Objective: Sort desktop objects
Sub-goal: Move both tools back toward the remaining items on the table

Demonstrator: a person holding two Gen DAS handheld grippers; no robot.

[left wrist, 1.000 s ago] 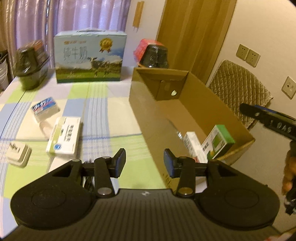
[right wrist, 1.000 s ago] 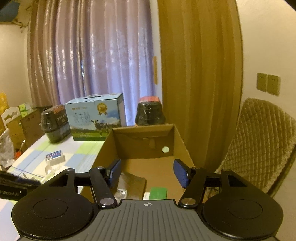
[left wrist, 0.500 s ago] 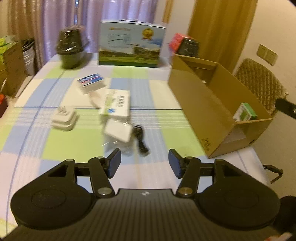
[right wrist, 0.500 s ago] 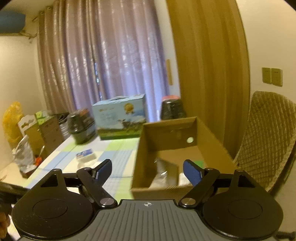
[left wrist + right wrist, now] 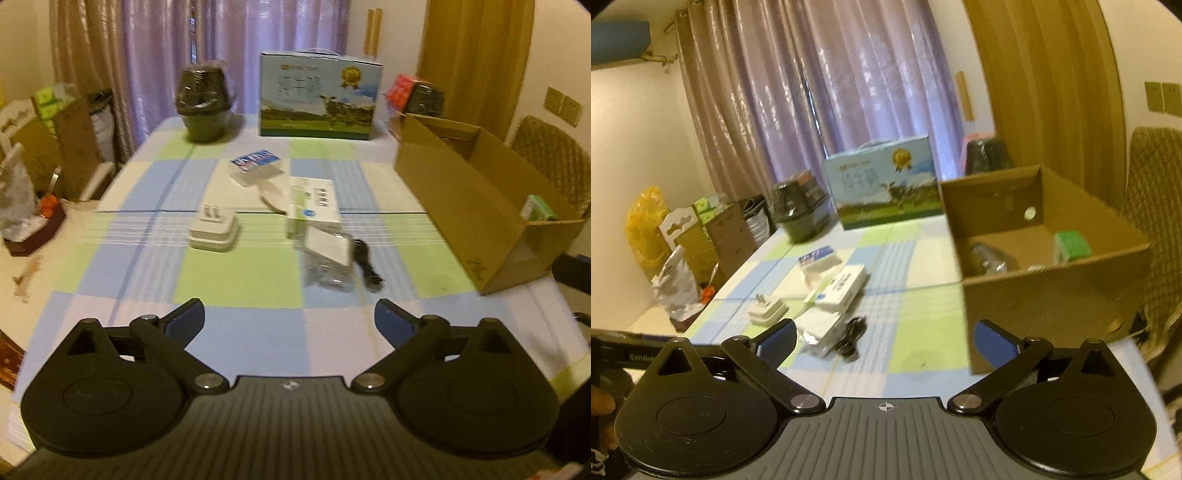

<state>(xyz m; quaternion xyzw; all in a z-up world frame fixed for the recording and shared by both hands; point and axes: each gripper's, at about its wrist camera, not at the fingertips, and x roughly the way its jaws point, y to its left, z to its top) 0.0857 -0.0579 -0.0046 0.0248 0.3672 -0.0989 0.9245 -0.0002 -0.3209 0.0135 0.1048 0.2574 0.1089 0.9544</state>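
Cardboard box holds a green carton; charger, medicine box, cable remain mid-frame; both claws wide, empty.

Both views are motion-blurred, so you can't read print on the white-green box. Cardboard box wall hides most of its contents; the green carton inside is only partly seen. Your hand is cut off at left edge.
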